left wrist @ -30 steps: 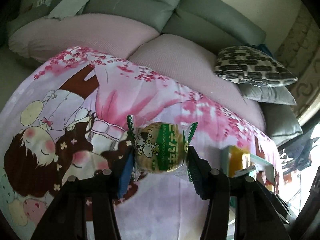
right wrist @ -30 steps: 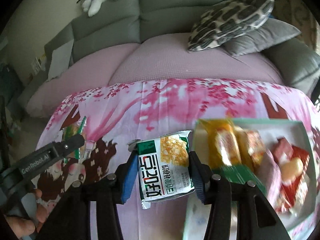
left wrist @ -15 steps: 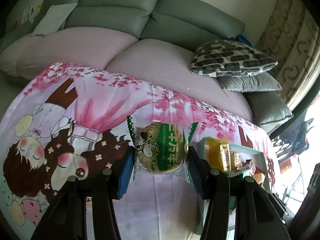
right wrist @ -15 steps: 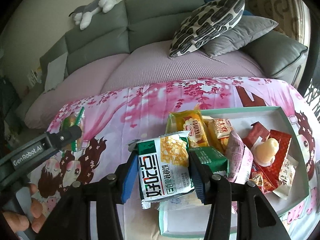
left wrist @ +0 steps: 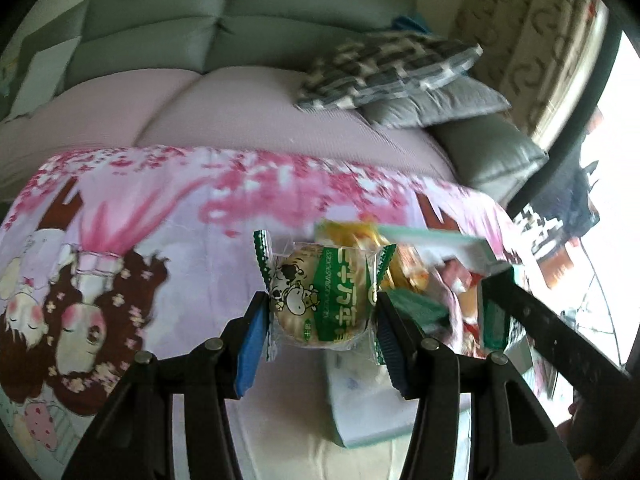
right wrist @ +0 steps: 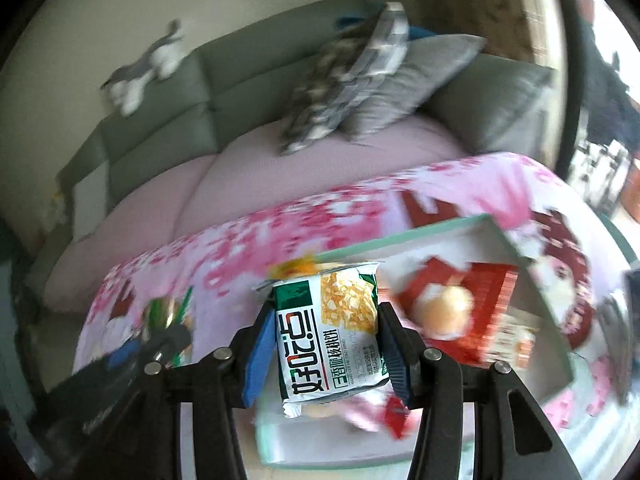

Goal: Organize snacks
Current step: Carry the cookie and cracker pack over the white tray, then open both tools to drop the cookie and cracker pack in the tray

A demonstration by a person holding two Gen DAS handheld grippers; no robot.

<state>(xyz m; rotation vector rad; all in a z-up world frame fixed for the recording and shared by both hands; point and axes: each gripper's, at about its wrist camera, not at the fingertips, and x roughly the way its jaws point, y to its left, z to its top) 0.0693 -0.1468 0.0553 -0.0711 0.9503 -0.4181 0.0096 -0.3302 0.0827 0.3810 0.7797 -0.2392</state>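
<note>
Above the box (right wrist: pixel 536 296), your 2 tools each pinch 1 packet: left tool (left wrist: pixel 320 316) the biscuit (left wrist: pixel 320 300), right tool (right wrist: pixel 326 334) the green pack (right wrist: pixel 332 332). Thin, slippery wrappers could slide out mid-swing.

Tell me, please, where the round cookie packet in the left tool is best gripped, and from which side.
Grip the round cookie packet across its thick middle, one pad on each side edge, as the left tool does now. Come from the near side, level with the packet. The wrapper is puffed and firm over the cookie, while the crimped green ends are thin and would slip or tear.
</note>
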